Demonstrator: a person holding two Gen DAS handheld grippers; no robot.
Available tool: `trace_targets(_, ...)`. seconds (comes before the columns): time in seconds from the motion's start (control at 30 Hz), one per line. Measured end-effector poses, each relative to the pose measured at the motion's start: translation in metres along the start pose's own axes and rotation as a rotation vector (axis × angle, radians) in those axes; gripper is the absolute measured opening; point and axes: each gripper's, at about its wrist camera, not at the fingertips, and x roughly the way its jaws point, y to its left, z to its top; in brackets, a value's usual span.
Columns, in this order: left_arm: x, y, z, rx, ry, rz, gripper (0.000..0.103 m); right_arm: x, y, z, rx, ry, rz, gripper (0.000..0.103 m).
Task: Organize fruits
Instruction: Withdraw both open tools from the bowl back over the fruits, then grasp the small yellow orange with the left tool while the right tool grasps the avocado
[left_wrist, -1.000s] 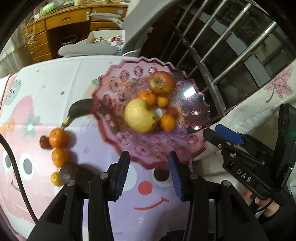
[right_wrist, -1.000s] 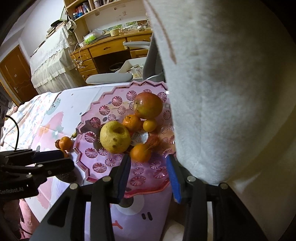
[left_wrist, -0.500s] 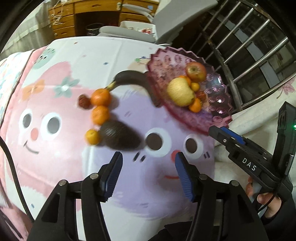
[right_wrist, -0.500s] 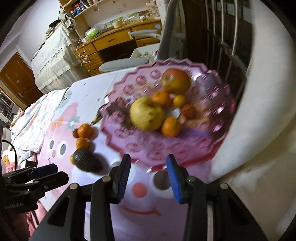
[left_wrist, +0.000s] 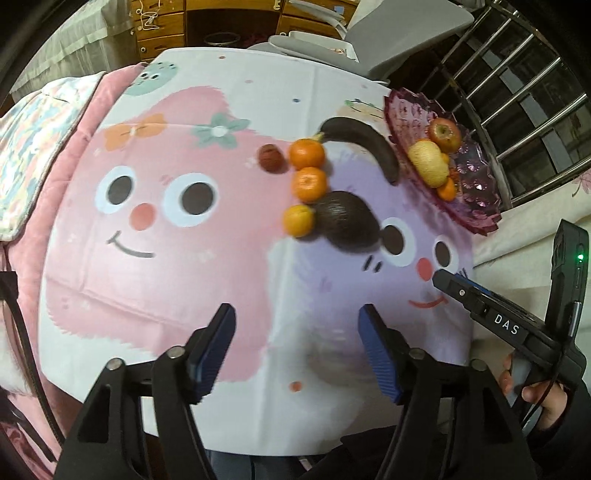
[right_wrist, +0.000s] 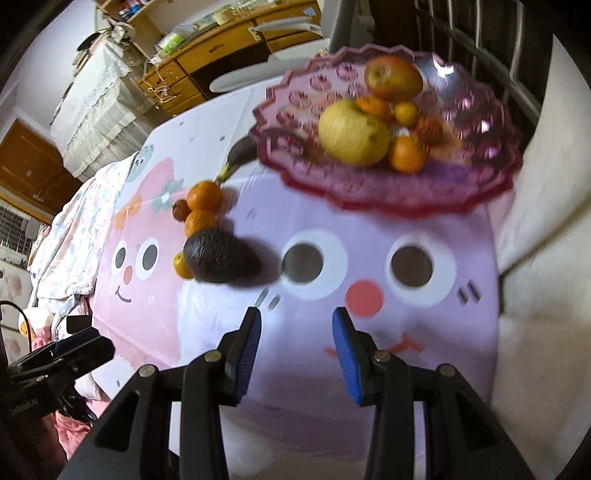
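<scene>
So from where I'm sitting, far left is just the pink side of the cartoon tablecloth with its smiley face, nothing on it. My left gripper hangs low over the near edge of the cloth, jaws spread wide and holding nothing.

Moving right, there's the little cluster of loose fruit on the cloth. First a small dark red fruit, can't tell what kind, sitting just beside the top mandarin. Below that a second mandarin touching the first, then a smaller orange one pressed up against the avocado. The avocado lies on its side right at the seam where pink turns purple. Above it, a very dark banana curves from the top mandarin toward the pink glass plate, and its far end looks tucked under the plate's rim.

The plate sits at the right back corner of the cloth. On it: a big yellow pear-looking fruit, a red apple behind it, and a few small oranges packed around them. It's a bit blurry in the right wrist view.

My right gripper is over the purple face, in front of the plate, fingers parted and empty. It's well short of the avocado, which is off to its left.
</scene>
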Motion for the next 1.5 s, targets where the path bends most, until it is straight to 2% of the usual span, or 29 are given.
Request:
trace_targets(0.23, -0.018, 0.047, 0.001, 0.055, -0.009, -0.012, 0.077, 0.006, 0.026, -0.023, 0.148, 0.002, -0.01, 0.04)
trace_targets(0.43, -0.031, 0.08, 0.005, 0.16, -0.031, -0.014, 0.077, 0.011, 0.049, -0.044, 0.302, -0.039, 0.001, 0.04)
trace_targets(0.73, -0.026, 0.113, 0.005, 0.307, 0.007, 0.014, 0.08, 0.015, 0.076, -0.081, 0.461, -0.111, 0.018, 0.041)
trace_targets(0.83, -0.025, 0.118, 0.005, 0.32, 0.021, 0.007, 0.081, 0.015, 0.079, -0.089, 0.495, -0.11, 0.013, 0.047)
trace_targets(1.0, -0.016, 0.118, 0.011, 0.325, 0.034, -0.023, 0.082, 0.009, 0.085, -0.087, 0.475, -0.14, 0.008, 0.053)
trace_targets(1.07, -0.01, 0.113, 0.015, 0.341, 0.043, -0.026, 0.082, 0.006, 0.087, -0.086, 0.459, -0.153, 0.014, 0.061)
trace_targets(1.17, -0.004, 0.104, 0.022, 0.382, 0.044, -0.034, 0.082, 0.004, 0.088, -0.082, 0.433, -0.171, 0.027, 0.067)
trace_targets(1.33, 0.003, 0.08, 0.037, 0.501, 0.007, -0.053, 0.082, 0.009, 0.08, -0.068, 0.443, -0.178, 0.058, 0.073)
trace_targets(1.5, 0.016, 0.057, 0.052, 0.619, -0.025, -0.075, 0.082, 0.023, 0.072, -0.048, 0.452, -0.158, 0.076, 0.073)
